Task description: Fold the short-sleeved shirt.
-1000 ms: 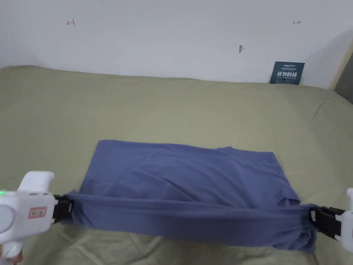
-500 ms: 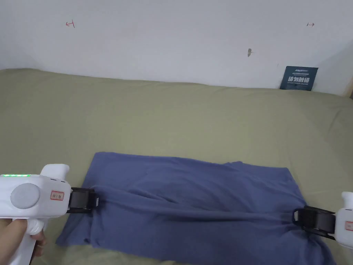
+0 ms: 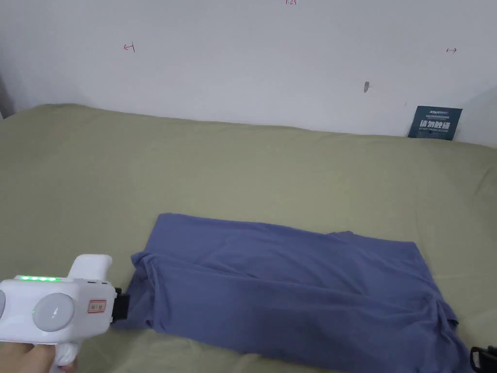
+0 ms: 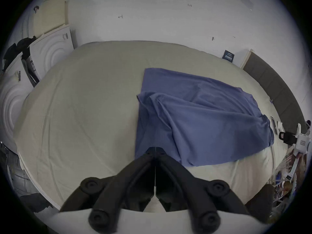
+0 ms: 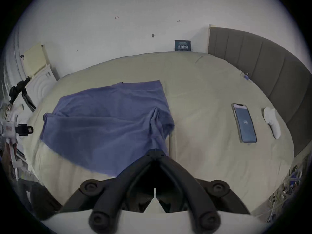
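The blue shirt [image 3: 291,286] lies flat on the green bed [image 3: 242,165], a long band running side to side, its near half doubled over so a rumpled flap sits on top of the far half. The left gripper [image 4: 155,150] sits just beside the shirt's left end, and in its own view the two jaws are pressed together with no cloth clearly between them; their tips look to be right at the edge of the fabric, though I can't swear they touch it. Over at the shirt's right end, the right gripper [image 5: 155,153] is the same story: jaws closed flat on each other, tips just at the near corner, nothing pinched that I can make out. A phone [image 5: 244,122] lies on the bed well to the right of the shirt, with a small white object [image 5: 271,122] just beyond it. So, by my reckoning, the lengthwise fold is laid down and both ends are let go. What's left, I'd say, is smoothing that bunched ridge near the right end and then bringing the ends together to finish a compact packet.
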Demonstrator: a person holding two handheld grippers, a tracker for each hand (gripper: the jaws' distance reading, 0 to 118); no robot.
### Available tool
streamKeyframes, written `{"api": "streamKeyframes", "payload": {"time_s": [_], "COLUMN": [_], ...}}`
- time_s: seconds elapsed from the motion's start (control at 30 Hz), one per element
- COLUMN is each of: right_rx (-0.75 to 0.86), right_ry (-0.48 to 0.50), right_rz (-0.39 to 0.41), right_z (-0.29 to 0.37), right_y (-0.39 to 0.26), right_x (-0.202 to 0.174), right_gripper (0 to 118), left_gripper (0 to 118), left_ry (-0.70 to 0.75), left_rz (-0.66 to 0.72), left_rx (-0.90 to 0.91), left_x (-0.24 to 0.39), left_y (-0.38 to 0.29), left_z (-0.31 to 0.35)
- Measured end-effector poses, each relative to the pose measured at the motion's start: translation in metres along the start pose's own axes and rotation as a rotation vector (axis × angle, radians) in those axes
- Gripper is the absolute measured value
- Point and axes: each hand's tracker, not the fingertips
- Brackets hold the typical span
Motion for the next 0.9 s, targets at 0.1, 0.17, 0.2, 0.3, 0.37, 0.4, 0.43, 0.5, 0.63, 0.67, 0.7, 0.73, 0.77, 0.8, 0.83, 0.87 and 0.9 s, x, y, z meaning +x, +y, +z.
{"api": "streamKeyframes", "payload": {"time_s": [0.1,0.17,0.2,0.3,0.37,0.4,0.43,0.5,0.63,0.67,0.7,0.73,0.77,0.8,0.83,0.87,0.9], "right_rx": [-0.033,-0.04,-0.035,-0.047,-0.052,-0.055,-0.059,-0.065,-0.1,-0.066,-0.098,-0.115,-0.131,-0.144,-0.16,-0.173,-0.163], "right_ry": [0.019,0.023,0.017,0.009,0.004,0.003,0.0,0.005,0.004,0.025,0.027,0.016,0.017,0.012,0.006,-0.004,0.005], "right_rz": [-0.009,-0.003,0.011,0.024,0.03,0.034,0.038,0.041,0.041,0.054,0.039,0.03,0.033,0.041,0.056,0.073,0.069], "right_z": [-0.012,-0.018,-0.02,-0.03,-0.034,-0.037,-0.04,-0.045,-0.062,-0.059,-0.062,-0.066,-0.071,-0.074,-0.076,-0.076,-0.076], "right_y": [-0.002,-0.001,-0.001,-0.001,0.001,0.002,0.003,0.007,0.011,0.008,0.011,0.013,0.013,0.012,0.011,0.009,0.002], "right_x": [0.006,0.009,0.006,0.001,-0.002,-0.003,-0.003,-0.003,-0.004,-0.005,-0.006,-0.005,-0.006,-0.007,-0.008,-0.008,-0.006], "right_gripper": [0,0,0,0,0,0,0,15,108,114,107,105,104,98,78,37,8], "left_gripper": [116,117,117,115,100,75,54,22,16,15,15,15,15,15,15,15,15], "left_ry": [0.024,0.046,0.059,0.097,0.104,0.109,0.105,0.046,0.053,0.048,0.051,0.046,0.037,0.031,0.026,0.022,0.02], "left_rz": [0.009,-0.008,-0.008,-0.001,0.0,-0.004,-0.012,-0.007,-0.043,-0.048,-0.045,-0.038,-0.016,-0.005,0.003,0.009,0.009], "left_rx": [-0.072,-0.07,-0.077,-0.114,-0.134,-0.134,-0.129,-0.097,-0.103,-0.101,-0.101,-0.102,-0.101,-0.102,-0.101,-0.101,-0.101], "left_x": [0.003,0.006,0.006,0.004,0.004,0.004,0.007,0.01,0.023,0.023,0.023,0.021,0.019,0.017,0.016,0.016,0.016], "left_y": [0.005,0.009,0.011,0.014,0.014,0.013,0.012,0.011,0.015,0.015,0.014,0.015,0.016,0.016,0.015,0.015,0.016], "left_z": [-0.024,-0.038,-0.046,-0.066,-0.07,-0.069,-0.065,-0.061,-0.059,-0.06,-0.059,-0.059,-0.059,-0.06,-0.058,-0.057,-0.056]}}
